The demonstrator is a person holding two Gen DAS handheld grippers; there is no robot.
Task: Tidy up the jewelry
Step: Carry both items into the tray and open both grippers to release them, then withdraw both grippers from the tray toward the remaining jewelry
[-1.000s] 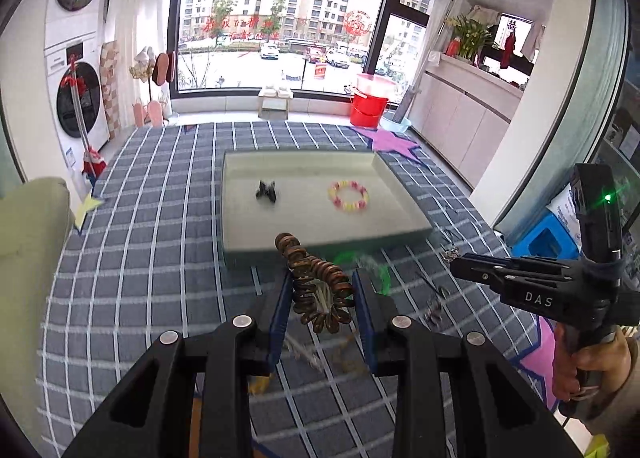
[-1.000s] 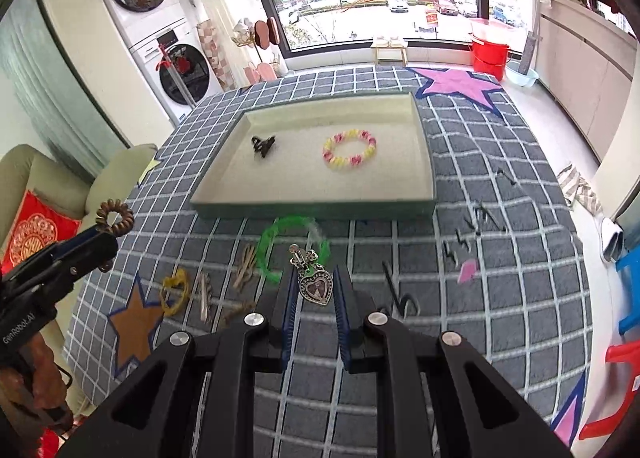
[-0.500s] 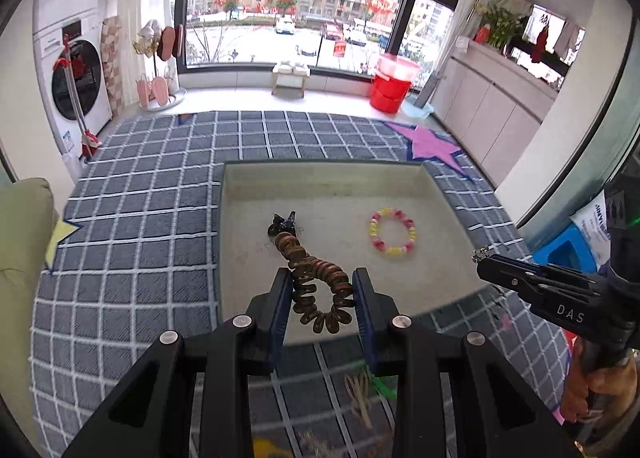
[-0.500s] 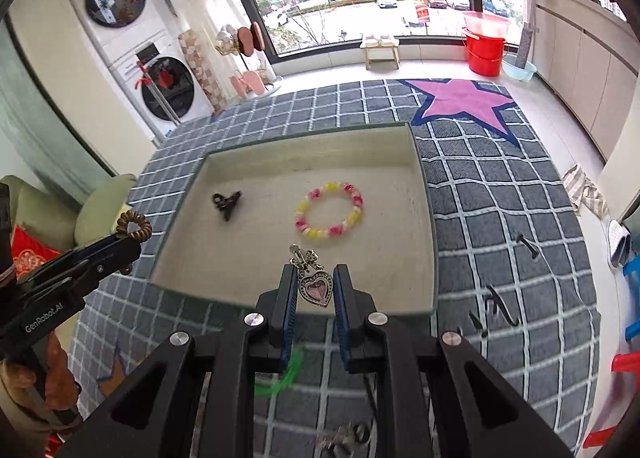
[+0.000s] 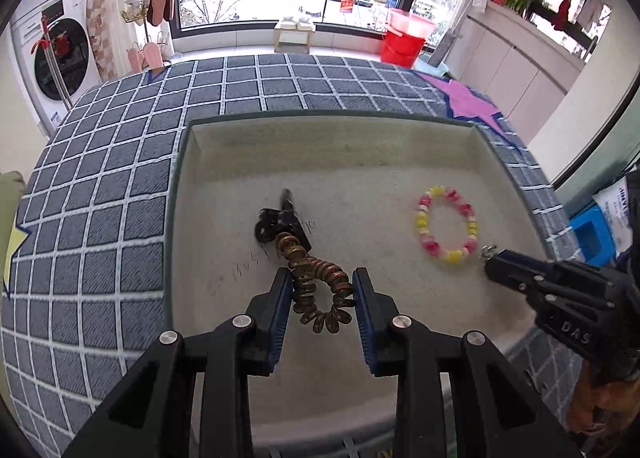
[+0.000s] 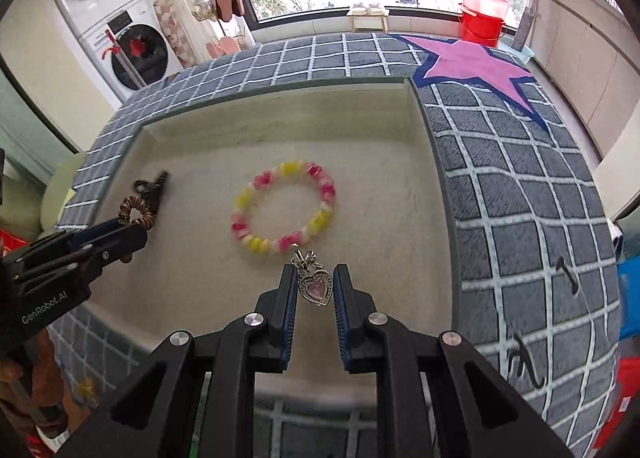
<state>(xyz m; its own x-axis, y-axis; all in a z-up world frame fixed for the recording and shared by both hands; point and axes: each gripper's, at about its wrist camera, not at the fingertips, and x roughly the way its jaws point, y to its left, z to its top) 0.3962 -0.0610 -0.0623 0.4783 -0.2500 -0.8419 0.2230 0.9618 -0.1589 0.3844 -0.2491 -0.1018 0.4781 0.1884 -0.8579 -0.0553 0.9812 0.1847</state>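
Lying in tray (image 5: 516,178), beaded bracelet (image 5: 447,224), black clip (image 5: 282,223)

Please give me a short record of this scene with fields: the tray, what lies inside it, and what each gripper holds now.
tray: shallow beige rectangular tray on a grey checked cloth
inside tray: pink and yellow beaded bracelet; small black hair clip
left gripper: shut on brown spiral coil hair tie, above the tray floor near the clip
right gripper: shut on silver heart pendant with pink stone, just in front of the bracelet
released yet: no, both items are gripped
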